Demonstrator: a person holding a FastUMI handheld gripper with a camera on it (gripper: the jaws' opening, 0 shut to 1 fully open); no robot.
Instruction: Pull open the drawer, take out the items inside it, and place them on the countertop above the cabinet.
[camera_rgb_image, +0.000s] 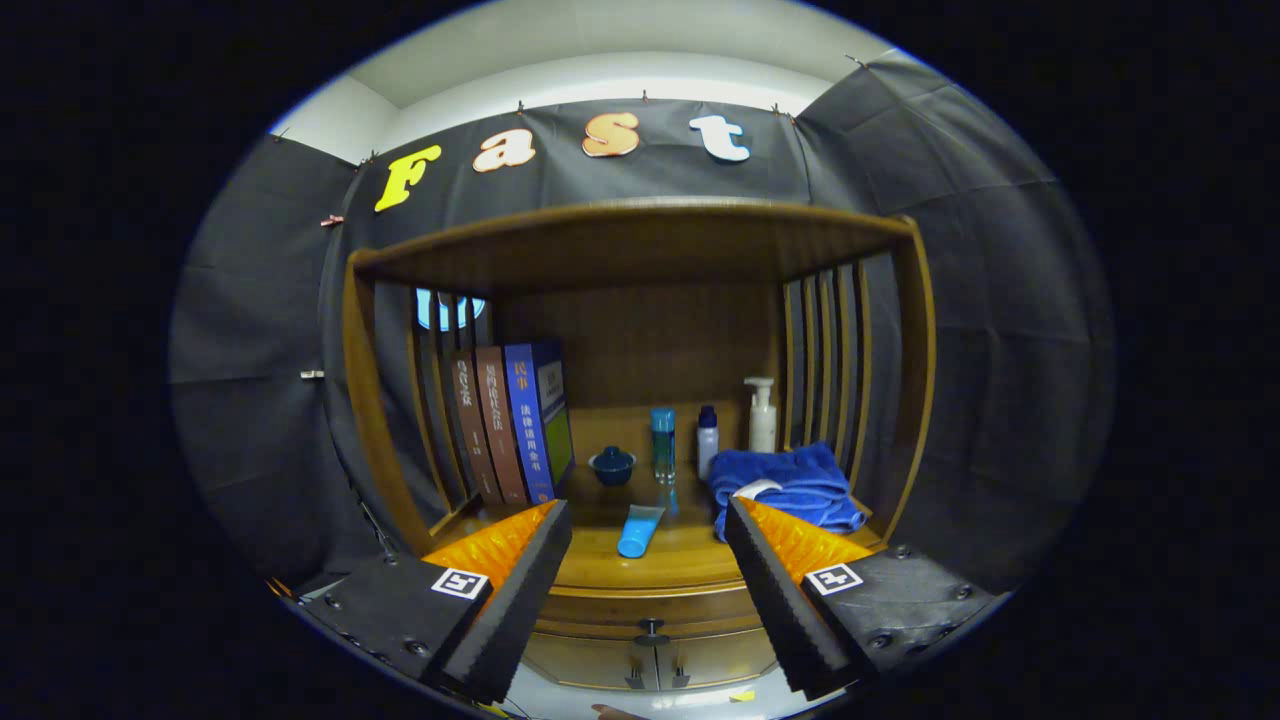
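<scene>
Glossy wooden cabinet, round drawer knob between fingers; soft folded towel beyond. Gripper spread wide, empty.

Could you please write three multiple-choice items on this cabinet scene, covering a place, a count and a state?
1. Where does the blue tube lie?
A. on the countertop, between the fingers
B. on the folded towel
C. against the books

2. How many books stand at the left?
A. one
B. three
C. five

3. How is the gripper?
A. shut on the knob
B. shut on the tube
C. open

Key: 1 A, it rests on the wood ahead; 2 B, three spines show; 3 C, the fingers stand wide apart around the drawer knob.
</scene>
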